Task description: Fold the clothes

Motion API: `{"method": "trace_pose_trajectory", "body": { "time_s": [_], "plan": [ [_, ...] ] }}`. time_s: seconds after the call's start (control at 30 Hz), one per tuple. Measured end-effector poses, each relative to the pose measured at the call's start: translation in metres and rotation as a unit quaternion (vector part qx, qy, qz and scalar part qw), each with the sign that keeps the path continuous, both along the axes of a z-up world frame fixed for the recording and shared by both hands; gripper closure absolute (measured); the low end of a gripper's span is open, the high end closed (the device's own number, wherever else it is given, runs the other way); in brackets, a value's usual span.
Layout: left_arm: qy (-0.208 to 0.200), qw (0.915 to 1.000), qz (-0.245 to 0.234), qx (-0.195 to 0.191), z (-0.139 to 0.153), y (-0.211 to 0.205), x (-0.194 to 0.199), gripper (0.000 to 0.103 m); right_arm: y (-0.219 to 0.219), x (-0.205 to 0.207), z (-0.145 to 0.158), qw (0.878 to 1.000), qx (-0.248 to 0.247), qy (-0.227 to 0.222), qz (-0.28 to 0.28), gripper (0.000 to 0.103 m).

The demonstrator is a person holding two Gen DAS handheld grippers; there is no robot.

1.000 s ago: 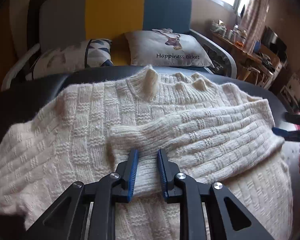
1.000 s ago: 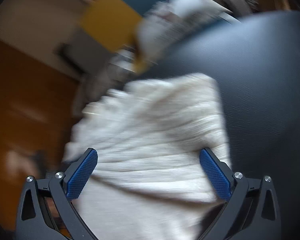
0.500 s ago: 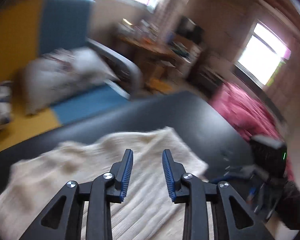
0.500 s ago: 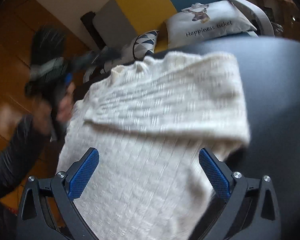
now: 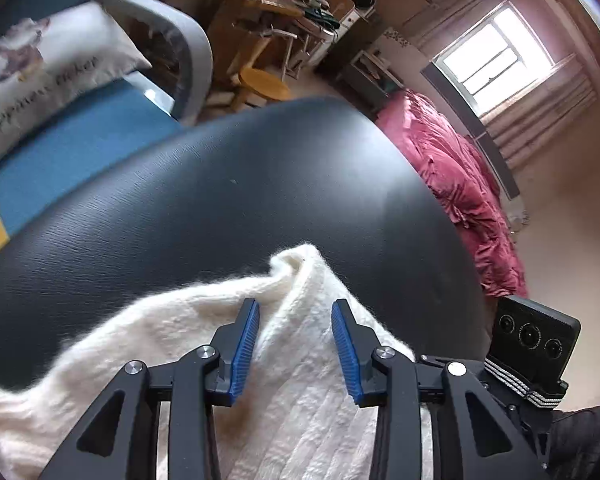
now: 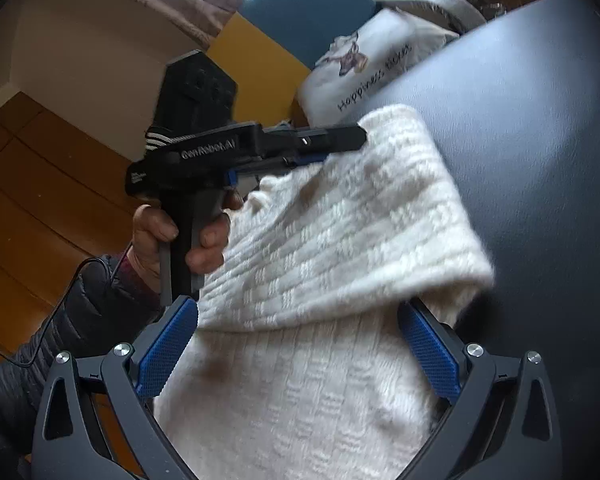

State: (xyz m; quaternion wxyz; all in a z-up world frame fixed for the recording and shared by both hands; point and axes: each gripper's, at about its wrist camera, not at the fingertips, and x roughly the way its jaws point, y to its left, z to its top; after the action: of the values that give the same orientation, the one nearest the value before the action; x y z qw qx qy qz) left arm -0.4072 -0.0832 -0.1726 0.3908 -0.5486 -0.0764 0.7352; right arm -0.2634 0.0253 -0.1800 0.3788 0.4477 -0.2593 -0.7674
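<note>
Closest to me on the right camera, my right gripper [image 6: 298, 344] has its blue ribbed fingers [image 6: 168, 350] spread wide, straddling the cream cable-knit sweater [image 6: 320, 280] without pressing on it. The sweater lies on the dark leather-look worktop [image 6: 540, 140], one layer folded across its body, the folded edge running just ahead of my fingertips.

Over on the left camera, my left gripper [image 5: 294, 348] is apart too: its jaws have just been opening, and a raised corner of the sweater [image 5: 296, 280] sits between and beyond the blue pads [image 5: 246, 344], loose, nothing pinched. I see the right gripper's black camera block at the lower right edge.

From the right side I see the person's left hand [image 6: 172, 240] wrapped round the black handle, dark padded sleeve [image 6: 60, 320] behind it, the left gripper's tip over the sweater's far edge.

Further back, a white printed cushion [image 6: 364, 68] on a blue and yellow sofa [image 6: 300, 8]. Far off, a crumpled red quilt [image 5: 452, 176], a round wooden stool [image 5: 264, 84], and a bright window [image 5: 500, 52].
</note>
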Motion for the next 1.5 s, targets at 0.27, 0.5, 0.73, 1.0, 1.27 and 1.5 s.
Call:
{"method": "trace_pose_trajectory", "body": {
  "time_s": [0.27, 0.5, 0.73, 1.0, 1.27, 1.5],
  "plan": [
    [-0.011, 0.9987, -0.012, 0.049, 0.005, 0.007, 0.007, 0.065, -0.011, -0.006, 0.005, 0.996, 0.065, 0.044, -0.035, 0.001],
    [0.093, 0.9938, 0.02, 0.057, 0.018, 0.004, 0.024, 0.095, -0.011, -0.003, 0.006, 0.99, 0.101, 0.071, -0.073, 0.001],
    [0.135, 0.9863, 0.09, -0.031, 0.001, 0.0, 0.027, 0.093, -0.008, -0.008, 0.0, 0.988, 0.106, 0.059, -0.096, 0.001],
    [0.129, 0.9795, 0.147, -0.05, 0.016, -0.016, 0.046, 0.077, -0.01, 0.003, 0.006, 0.987, 0.129, 0.066, -0.072, 0.001],
    [0.16, 0.9643, 0.202, -0.061, 0.038, -0.06, 0.123, 0.074, 0.007, 0.044, 0.039, 0.989, 0.09, 0.112, -0.046, 0.0],
    [0.152, 0.948, 0.258, -0.109, 0.024, -0.111, 0.17, 0.073, -0.026, 0.015, 0.021, 0.991, 0.112, 0.062, -0.048, 0.0]
  ]
}}
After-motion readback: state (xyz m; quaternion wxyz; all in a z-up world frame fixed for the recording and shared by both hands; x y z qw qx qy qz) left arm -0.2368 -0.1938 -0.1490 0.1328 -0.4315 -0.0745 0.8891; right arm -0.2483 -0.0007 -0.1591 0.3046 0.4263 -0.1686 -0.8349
